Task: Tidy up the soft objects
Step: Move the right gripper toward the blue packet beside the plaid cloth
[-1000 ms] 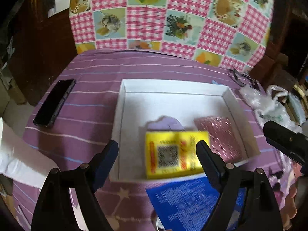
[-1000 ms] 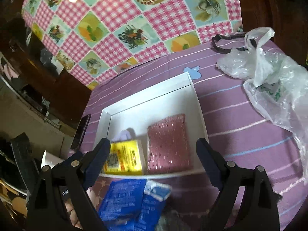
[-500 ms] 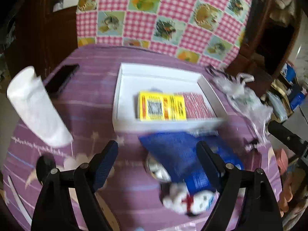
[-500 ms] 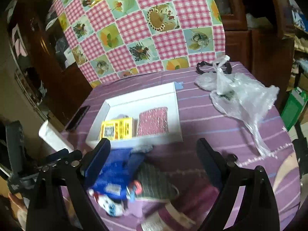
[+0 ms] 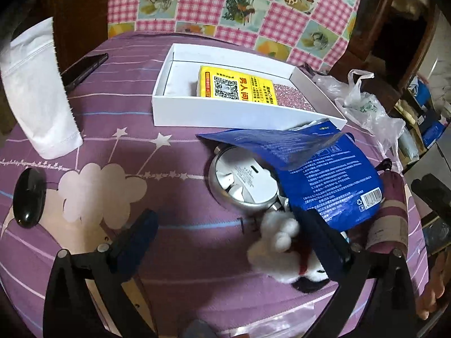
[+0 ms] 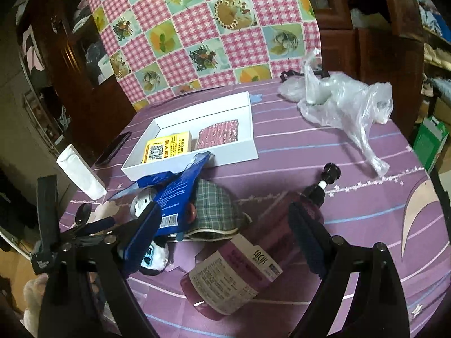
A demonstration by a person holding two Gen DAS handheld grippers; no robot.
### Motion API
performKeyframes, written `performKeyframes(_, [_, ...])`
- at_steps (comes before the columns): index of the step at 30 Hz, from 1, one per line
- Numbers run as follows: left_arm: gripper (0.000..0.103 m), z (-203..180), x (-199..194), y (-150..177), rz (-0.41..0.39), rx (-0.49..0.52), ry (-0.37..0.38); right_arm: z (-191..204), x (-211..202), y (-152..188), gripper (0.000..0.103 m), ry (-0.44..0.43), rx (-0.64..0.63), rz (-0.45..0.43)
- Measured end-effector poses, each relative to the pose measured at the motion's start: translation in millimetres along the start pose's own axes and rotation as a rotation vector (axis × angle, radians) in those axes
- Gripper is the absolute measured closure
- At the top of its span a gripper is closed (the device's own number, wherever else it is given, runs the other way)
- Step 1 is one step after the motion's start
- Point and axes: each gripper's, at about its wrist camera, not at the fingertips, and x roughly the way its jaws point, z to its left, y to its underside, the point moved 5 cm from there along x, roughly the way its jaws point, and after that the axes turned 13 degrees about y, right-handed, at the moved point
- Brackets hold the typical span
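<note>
A white shallow box (image 5: 214,112) (image 6: 225,157) on the purple cloth holds a yellow sponge pack (image 5: 236,88) (image 6: 167,147) and a pink glittery pad (image 5: 293,102) (image 6: 218,135). In front of it lie a blue pouch (image 5: 324,169) (image 6: 176,194), a white and black plush toy (image 5: 282,248) (image 6: 153,257) and a plaid fabric piece (image 6: 217,211). My left gripper (image 5: 234,245) is open and empty, above the plush. My right gripper (image 6: 222,233) is open and empty, above a purple pump bottle (image 6: 242,264).
A round silver device (image 5: 242,180) sits under the blue pouch. A white pouch (image 5: 36,90), a black phone (image 5: 84,69) and a black mouse (image 5: 29,197) are on the left. A crumpled plastic bag (image 6: 344,101) lies at the right. A checked cloth (image 6: 203,28) hangs behind.
Both grippers have pulled back and up from the box. The yellow pack now lies in the box, and the plush, pouch, mouse and bottle have come into view.
</note>
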Motion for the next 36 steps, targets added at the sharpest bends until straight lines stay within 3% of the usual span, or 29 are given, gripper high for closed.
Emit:
performKeyframes(6, [0.0, -6.1, -11.6, 6.3, -0.043, 0.081, -0.02, -0.3, 3.9, 3.7, 0.013, 0.002, 0.005, 0.026])
performKeyframes(11, [0.0, 2.1, -6.0, 10.9, -0.048, -0.002, 0.056, 3.9, 7.5, 8.4, 0.012, 0.017, -0.02, 0.041])
performKeyframes(19, [0.0, 3.3, -14.2, 20.3, -0.073, -0.041, 0.064, 6.7, 7.9, 10.5, 0.012, 0.03, -0.042, 0.04])
performKeyframes(29, [0.0, 3.4, -9.6, 16.2, -0.058, -0.018, 0.066, 2.2, 9.8, 9.7, 0.012, 0.035, -0.026, 0.047])
performKeyframes(33, [0.0, 4.5, -6.6, 10.9, -0.062, -0.021, 0.063, 1.7, 7.1, 7.5, 0.012, 0.038, -0.034, 0.017])
performKeyframes(36, [0.002, 9.1, -13.9, 10.4, -0.112, -0.067, 0.046, 5.6, 3.4, 5.1, 0.012, 0.032, -0.057, -0.036])
